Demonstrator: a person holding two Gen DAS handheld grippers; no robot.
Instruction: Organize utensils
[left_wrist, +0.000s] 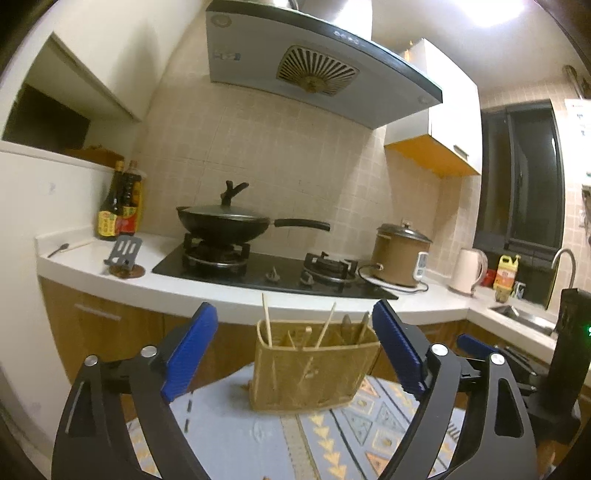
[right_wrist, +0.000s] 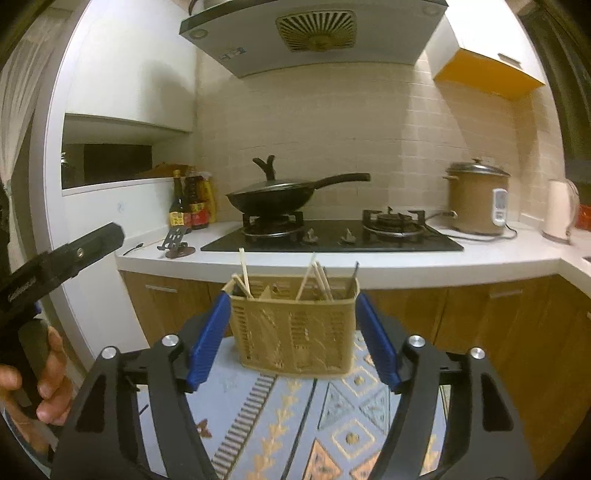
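Observation:
A tan plastic utensil basket stands on a patterned tablecloth, with several wooden chopsticks and dark-handled utensils upright in its compartments. My left gripper is open and empty, raised in front of the basket. In the right wrist view the basket sits between the blue pads of my right gripper, which is open; its pads stand just beside the basket's ends, contact unclear. Chopsticks lean inside it.
Behind the table runs a white counter with a gas hob, a lidded wok, sauce bottles, a phone stand, a brown cooker and a kettle. The other gripper shows at the left view's right edge.

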